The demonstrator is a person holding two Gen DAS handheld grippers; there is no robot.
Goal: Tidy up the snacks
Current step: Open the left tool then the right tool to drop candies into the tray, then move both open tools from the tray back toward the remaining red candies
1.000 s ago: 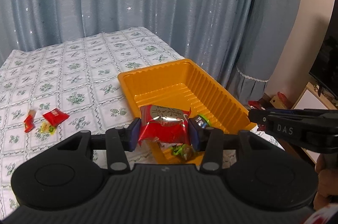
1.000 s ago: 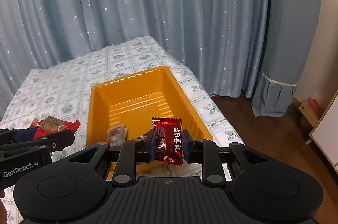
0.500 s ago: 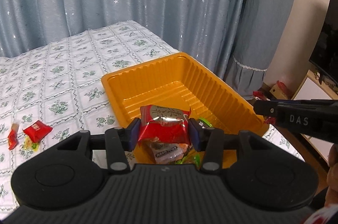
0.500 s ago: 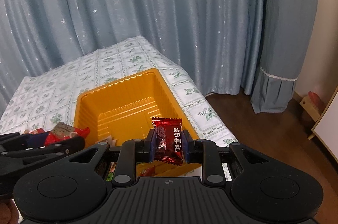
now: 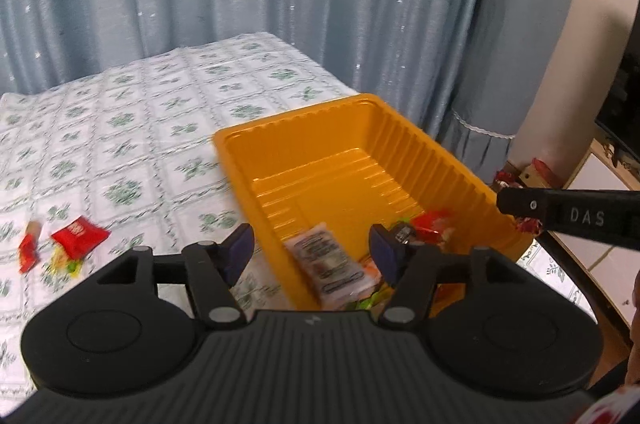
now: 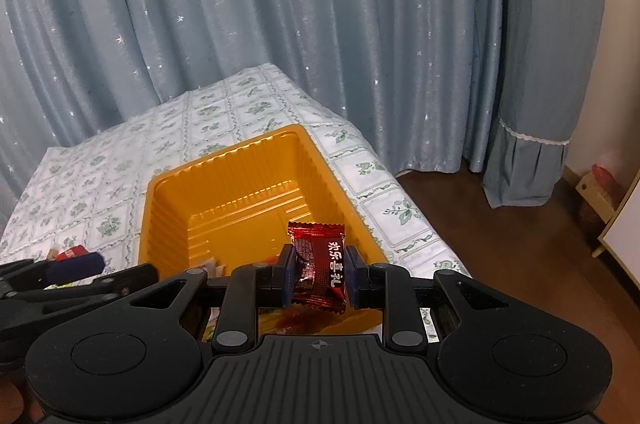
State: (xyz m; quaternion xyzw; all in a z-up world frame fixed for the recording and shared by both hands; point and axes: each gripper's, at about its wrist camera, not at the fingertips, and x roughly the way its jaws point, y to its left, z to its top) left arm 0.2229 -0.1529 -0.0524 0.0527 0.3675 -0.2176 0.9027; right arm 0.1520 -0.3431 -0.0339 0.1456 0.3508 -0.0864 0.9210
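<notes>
Both my black two-finger grippers, tilted down over the orange ribbed plastic tray (image 5: 460, 159).

My left gripper (image 5: 312, 252) hangs over the tray's near-left corner, jaws opening, nothing between its blue pads (image 5: 240, 248). My right gripper (image 6: 319, 274) sits over the tray's near-right rim, clamped on a dark red foil candy wrapper (image 6: 318, 264) standing upright between its fingers.

My left gripper (image 5: 312, 254) over the near end of the orange tray (image 5: 460, 159), jaws opening.

Nothing sits between my pads now; a pale packet (image 5: 332, 266) lies in the tray under them, and a blurred red wrapper (image 5: 434, 224), probably a snack, lies to its right. On the patterned tablecloth (image 5: 140, 127) to the left, a red packet (image 5: 78, 236) and a small red stick (image 5: 29, 248) lie near each other. The right gripper (image 5: 524, 209) reaches in from the right, something red at its tip.
</notes>
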